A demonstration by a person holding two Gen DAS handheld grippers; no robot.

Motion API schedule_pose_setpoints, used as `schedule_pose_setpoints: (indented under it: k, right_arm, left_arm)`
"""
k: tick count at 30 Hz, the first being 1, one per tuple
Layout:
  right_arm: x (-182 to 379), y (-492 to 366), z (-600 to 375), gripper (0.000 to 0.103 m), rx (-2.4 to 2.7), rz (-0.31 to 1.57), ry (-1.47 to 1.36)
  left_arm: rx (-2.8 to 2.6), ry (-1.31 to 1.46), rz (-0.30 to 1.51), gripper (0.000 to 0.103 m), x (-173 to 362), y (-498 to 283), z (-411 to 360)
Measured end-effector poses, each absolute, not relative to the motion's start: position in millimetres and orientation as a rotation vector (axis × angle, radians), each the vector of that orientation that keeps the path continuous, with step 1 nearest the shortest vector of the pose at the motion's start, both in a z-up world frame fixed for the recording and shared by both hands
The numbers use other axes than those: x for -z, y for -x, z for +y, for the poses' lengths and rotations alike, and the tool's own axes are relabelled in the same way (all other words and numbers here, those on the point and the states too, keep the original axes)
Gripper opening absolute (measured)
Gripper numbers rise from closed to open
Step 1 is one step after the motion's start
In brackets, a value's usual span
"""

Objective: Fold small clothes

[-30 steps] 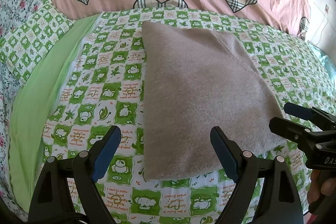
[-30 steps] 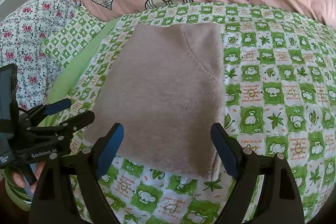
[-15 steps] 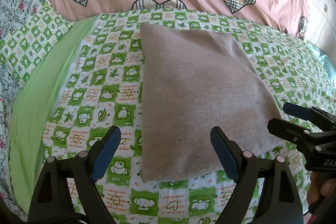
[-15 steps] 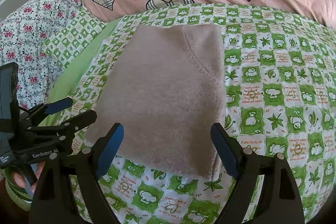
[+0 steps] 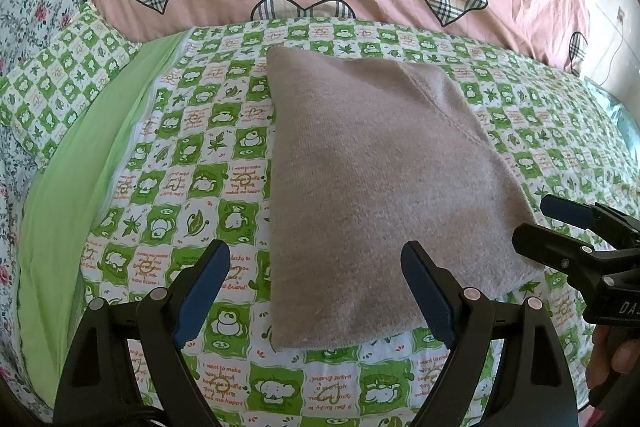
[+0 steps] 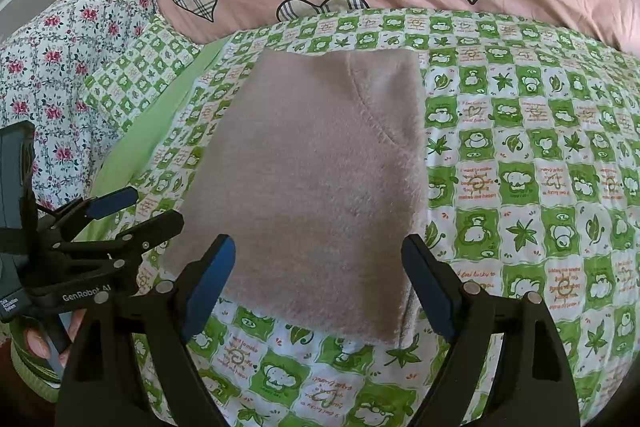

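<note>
You are holding each hand-held gripper, left (image 5: 316, 291) and right (image 6: 318, 285), spread and empty just short of the folded garment (image 5: 372, 187) lying flat on the bed (image 5: 192, 183); soft, light and limp-looking, it is asking for near-corner pinches.

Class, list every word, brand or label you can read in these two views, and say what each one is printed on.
"GenRobot.AI": white print on the left claw body, right wrist view.
"DAS": cut-off white letters on the right claw body, left wrist view.
"I want to make you happy": orange print on the green checked bedsheet.
Small white label at the left claw's edge: too small to read.
</note>
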State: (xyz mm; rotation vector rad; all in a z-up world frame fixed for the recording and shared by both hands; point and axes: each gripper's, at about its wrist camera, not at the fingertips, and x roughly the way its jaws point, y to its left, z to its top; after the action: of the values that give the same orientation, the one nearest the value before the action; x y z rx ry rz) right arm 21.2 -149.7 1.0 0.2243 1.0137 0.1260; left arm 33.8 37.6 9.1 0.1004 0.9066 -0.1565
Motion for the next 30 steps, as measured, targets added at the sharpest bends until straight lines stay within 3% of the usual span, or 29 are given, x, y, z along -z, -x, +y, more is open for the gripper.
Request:
schedule_pose_setpoints:
  k: [30]
  right_arm:
    - [-2, -30, -158, 0.086, -0.125, 1.012, -0.224]
  left_arm:
    - [0.155, -0.100, 0.910, 0.088, -7, -40, 36]
